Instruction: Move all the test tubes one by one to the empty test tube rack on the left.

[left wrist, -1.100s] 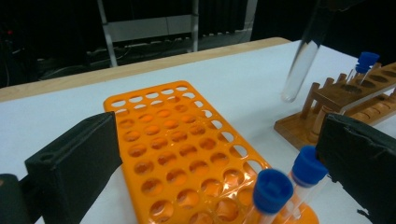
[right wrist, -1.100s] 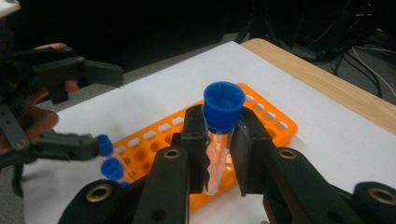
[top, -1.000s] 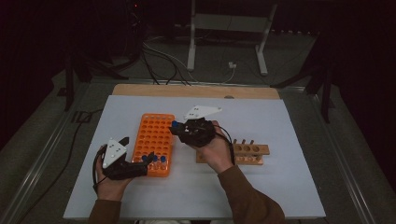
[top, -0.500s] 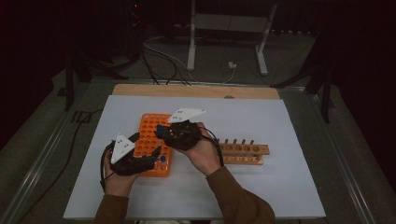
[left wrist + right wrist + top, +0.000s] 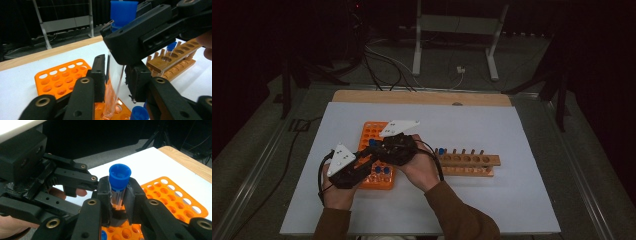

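A clear tube with a blue cap [image 5: 119, 180] was held over the near end of the orange rack [image 5: 374, 162], toward seven o'clock of the white mat [image 5: 512, 200] in the high view. In the right gripper view, the right gripper [image 5: 117, 195] was seen clenched on the tube just under its cap, both black pads pressed against the glass. In the left gripper view, the left gripper [image 5: 115, 82] was seen with its jaws standing at either side of the tube's lower body [image 5: 113, 85]; contact of the pads with the glass could not be told, so its state could not be judged. The tube's rounded tip was seen just above the rack's holes. Other blue-capped tubes [image 5: 383, 171] were seated at the rack's near edge. A wooden rack [image 5: 469, 162] was set at three o'clock of the orange one, with one blue-capped tube [image 5: 440, 151] at its left end.
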